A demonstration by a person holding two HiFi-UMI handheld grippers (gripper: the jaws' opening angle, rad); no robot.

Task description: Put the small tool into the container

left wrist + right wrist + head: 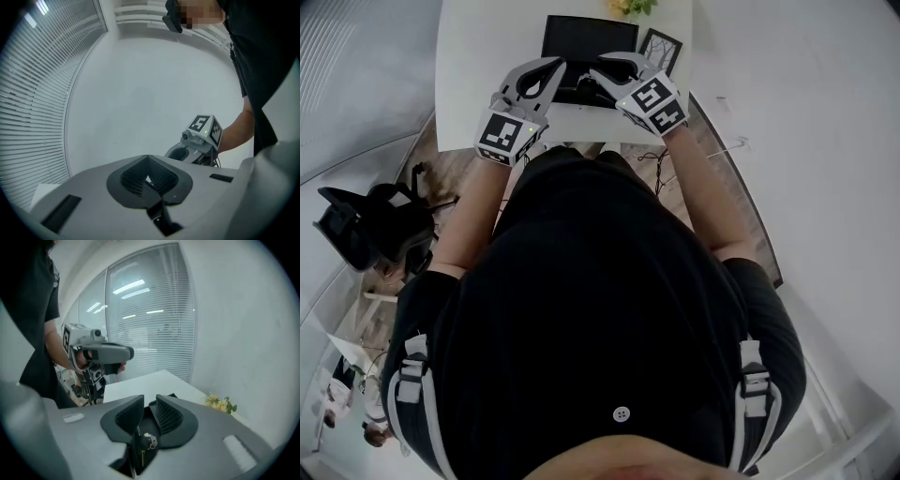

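A black rectangular container (581, 42) lies on the white table (478, 66) at the top of the head view. Both grippers hang over its near edge with their tips close together. My left gripper (555, 67) comes in from the left; in the left gripper view its pads (140, 176) meet at the tip with nothing between them. My right gripper (602, 75) comes in from the right, and its ribbed pads (166, 416) stand apart with an empty gap. I see no small tool in any view. Each gripper view shows the other gripper: the right gripper (199, 140) and the left gripper (101, 352).
A small dark picture frame (661, 47) and yellow flowers (628, 7) stand at the table's back right. The person's black torso fills the lower head view. A dark chair-like object (375, 230) sits on the floor at left. Cables (656, 159) hang below the table's front edge.
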